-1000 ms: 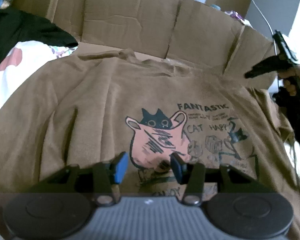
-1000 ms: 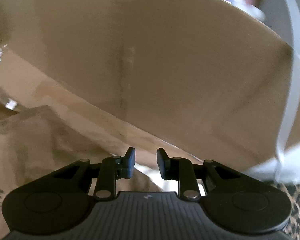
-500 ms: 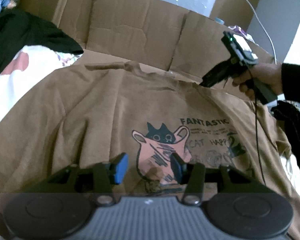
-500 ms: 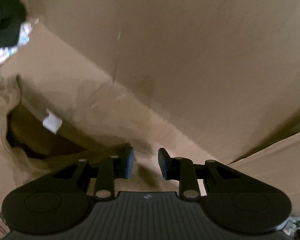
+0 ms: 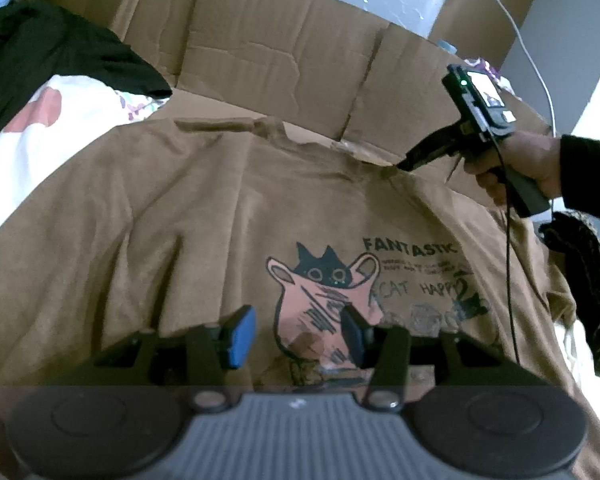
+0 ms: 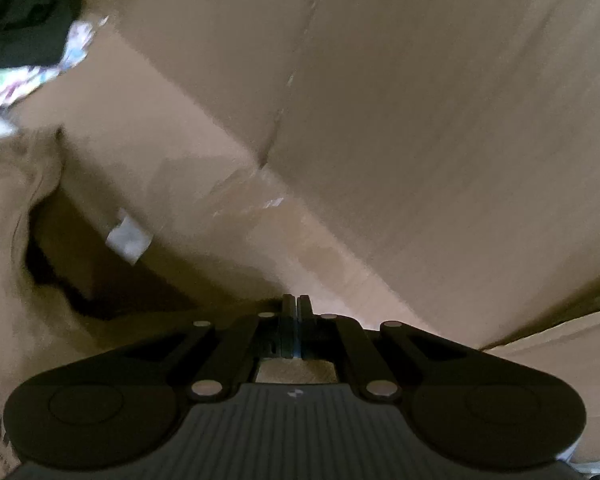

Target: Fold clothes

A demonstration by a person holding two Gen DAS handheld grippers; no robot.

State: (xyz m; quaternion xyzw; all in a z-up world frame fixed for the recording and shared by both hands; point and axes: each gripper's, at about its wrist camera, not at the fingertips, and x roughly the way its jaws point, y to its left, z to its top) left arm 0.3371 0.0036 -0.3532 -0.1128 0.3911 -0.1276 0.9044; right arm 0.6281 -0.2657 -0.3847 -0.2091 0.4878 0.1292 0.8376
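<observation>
Both jaws of right gripper (image 6: 297, 312) now closed on shirt (image 5: 204, 216).

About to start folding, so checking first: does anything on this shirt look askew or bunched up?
Mostly flat, print up. The shirt bunches at the collar, and a crease runs down left of the print. The right gripper is at the shoulder edge.

A brown cotton T-shirt with a cat print (image 5: 228, 216) lies flat before me on flattened brown cardboard (image 5: 284, 52), whose flaps rise at the far side. My left gripper (image 5: 298, 330) hovers over its near part; my right gripper (image 6: 297, 310) meets the far right shoulder. A black garment (image 5: 48, 60) lies far left.
</observation>
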